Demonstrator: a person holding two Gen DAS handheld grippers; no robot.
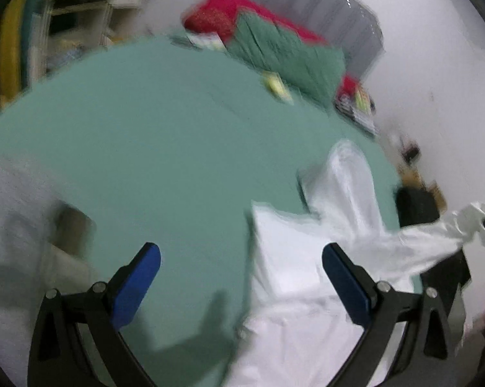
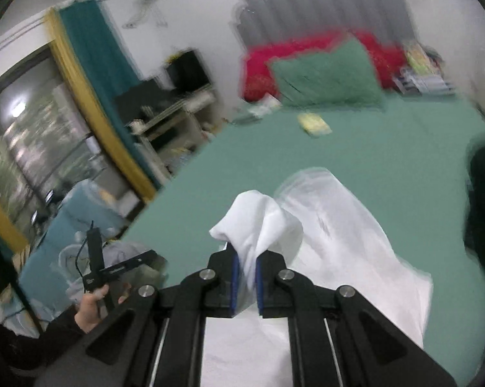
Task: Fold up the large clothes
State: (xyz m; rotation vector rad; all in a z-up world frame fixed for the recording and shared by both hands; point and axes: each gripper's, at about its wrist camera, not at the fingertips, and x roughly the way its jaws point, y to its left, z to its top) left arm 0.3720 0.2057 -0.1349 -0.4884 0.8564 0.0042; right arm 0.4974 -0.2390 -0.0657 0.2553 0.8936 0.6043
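Observation:
A large white garment (image 1: 307, 274) lies on a green bed sheet (image 1: 145, 145), bunched at the right side of the left wrist view. My left gripper (image 1: 242, 264) is open and empty, held above the sheet, with the garment's left edge between its blue pads (image 1: 136, 287). My right gripper (image 2: 246, 274) is shut on a fold of the white garment (image 2: 339, 242) and lifts it off the green sheet (image 2: 387, 161). A stretched corner of the cloth (image 1: 465, 225) runs to the right gripper at the far right of the left wrist view. Both views are motion-blurred.
A green pillow (image 2: 326, 74) and red cushions (image 2: 258, 67) lie at the bed's head, with a small yellow item (image 2: 313, 122) on the sheet. Shelves (image 2: 165, 119) and a window with teal and yellow curtains (image 2: 81, 74) stand left of the bed.

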